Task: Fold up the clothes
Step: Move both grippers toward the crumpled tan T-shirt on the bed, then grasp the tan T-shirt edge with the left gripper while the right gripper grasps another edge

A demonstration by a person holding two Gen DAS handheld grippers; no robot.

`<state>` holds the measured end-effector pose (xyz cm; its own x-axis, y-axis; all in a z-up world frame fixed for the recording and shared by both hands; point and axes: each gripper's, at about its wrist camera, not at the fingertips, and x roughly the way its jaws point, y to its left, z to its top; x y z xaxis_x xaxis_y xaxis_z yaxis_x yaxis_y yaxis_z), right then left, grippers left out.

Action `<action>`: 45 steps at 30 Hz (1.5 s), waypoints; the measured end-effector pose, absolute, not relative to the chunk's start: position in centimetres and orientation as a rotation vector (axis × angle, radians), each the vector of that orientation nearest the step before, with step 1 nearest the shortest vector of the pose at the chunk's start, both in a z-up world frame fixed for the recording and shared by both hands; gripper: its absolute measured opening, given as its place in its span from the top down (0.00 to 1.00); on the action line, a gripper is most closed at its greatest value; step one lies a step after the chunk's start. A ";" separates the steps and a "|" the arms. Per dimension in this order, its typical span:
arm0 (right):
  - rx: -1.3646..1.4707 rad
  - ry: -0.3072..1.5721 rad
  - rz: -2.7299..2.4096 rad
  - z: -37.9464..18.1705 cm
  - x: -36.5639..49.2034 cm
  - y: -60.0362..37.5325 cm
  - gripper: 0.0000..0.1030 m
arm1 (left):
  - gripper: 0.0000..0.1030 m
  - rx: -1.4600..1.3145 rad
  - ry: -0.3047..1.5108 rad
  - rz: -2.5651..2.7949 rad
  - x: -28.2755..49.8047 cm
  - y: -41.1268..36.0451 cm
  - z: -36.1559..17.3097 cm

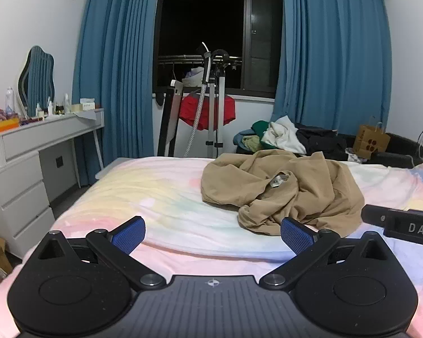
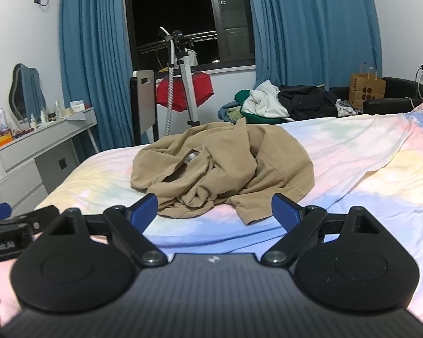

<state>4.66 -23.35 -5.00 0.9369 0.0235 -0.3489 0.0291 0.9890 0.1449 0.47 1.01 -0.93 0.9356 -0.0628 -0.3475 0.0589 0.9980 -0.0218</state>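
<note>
A crumpled tan garment (image 1: 282, 188) lies in a heap on the pastel bed (image 1: 160, 197), with a grey neck label showing. It also shows in the right wrist view (image 2: 222, 166). My left gripper (image 1: 213, 232) is open and empty, held above the bed short of the garment and to its left. My right gripper (image 2: 214, 214) is open and empty, just short of the garment's near edge. The right gripper's body shows at the right edge of the left wrist view (image 1: 403, 222).
A white dresser (image 1: 28, 163) with bottles and a mirror stands left of the bed. A garment steamer stand (image 1: 214, 104) with a red garment stands by the window. A pile of clothes (image 1: 284, 138) and a paper bag (image 1: 370, 140) lie on a dark sofa beyond the bed.
</note>
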 end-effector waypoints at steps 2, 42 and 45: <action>0.158 0.364 -0.008 -5.1 4.7 -23.5 0.13 | 0.00 -0.006 0.355 -0.072 0.5 1.1 -1.1; 0.384 0.407 0.006 -5.0 5.0 -27.6 0.13 | 0.05 0.022 0.540 -0.176 10.6 -1.1 -6.2; 0.429 0.419 0.010 -5.5 5.6 -28.5 0.13 | 0.09 0.036 0.529 -0.179 14.3 -1.8 -6.4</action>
